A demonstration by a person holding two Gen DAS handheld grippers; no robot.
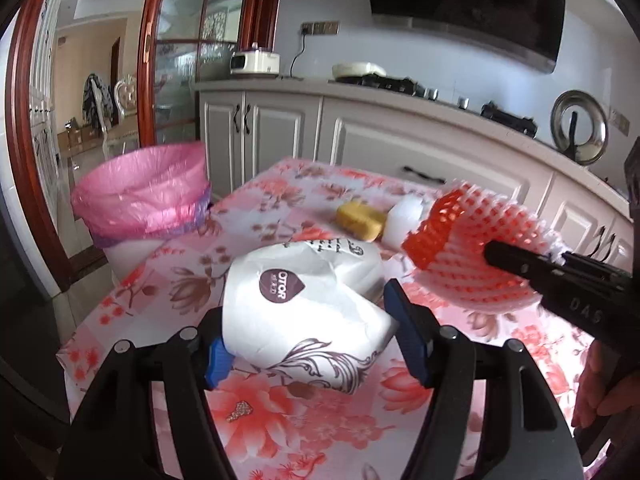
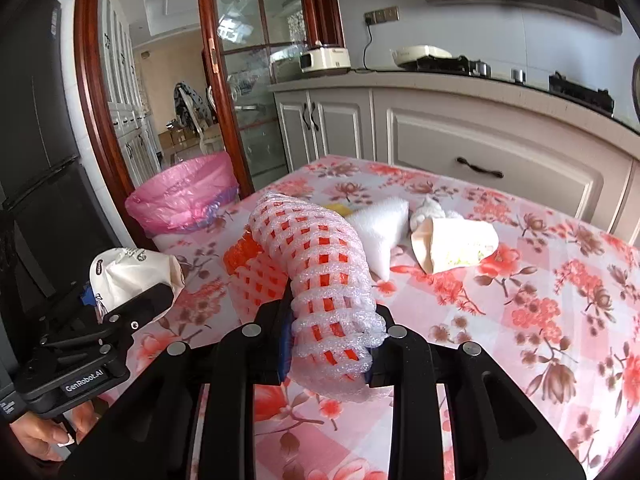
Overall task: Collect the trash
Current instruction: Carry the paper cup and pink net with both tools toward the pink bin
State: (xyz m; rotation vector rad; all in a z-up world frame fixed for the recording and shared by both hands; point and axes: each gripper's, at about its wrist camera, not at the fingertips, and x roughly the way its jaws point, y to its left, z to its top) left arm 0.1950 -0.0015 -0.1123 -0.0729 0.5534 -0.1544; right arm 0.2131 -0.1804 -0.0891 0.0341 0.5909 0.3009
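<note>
Tongs status: left tongs (image 1: 310, 342) clamp white tissue pack (image 1: 304, 300) at lower centre; right tongs (image 2: 332, 344) pinch foam net sleeve (image 2: 320, 272) above floral desk (image 2: 520, 300). Pink-lined bin (image 1: 144, 196) upper left.

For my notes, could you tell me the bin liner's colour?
Pink, on the bin liner; clearest in the left wrist view.

Both grippers are matte black. The left gripper (image 1: 308, 344) has two fingers with blue pads (image 1: 410, 338) and round silver screw heads along its linkage bars. The right gripper (image 2: 332, 340) has the same screw heads, and its pads seem blue too. White "GenRobot.AI" lettering marks the left gripper's body.
</note>
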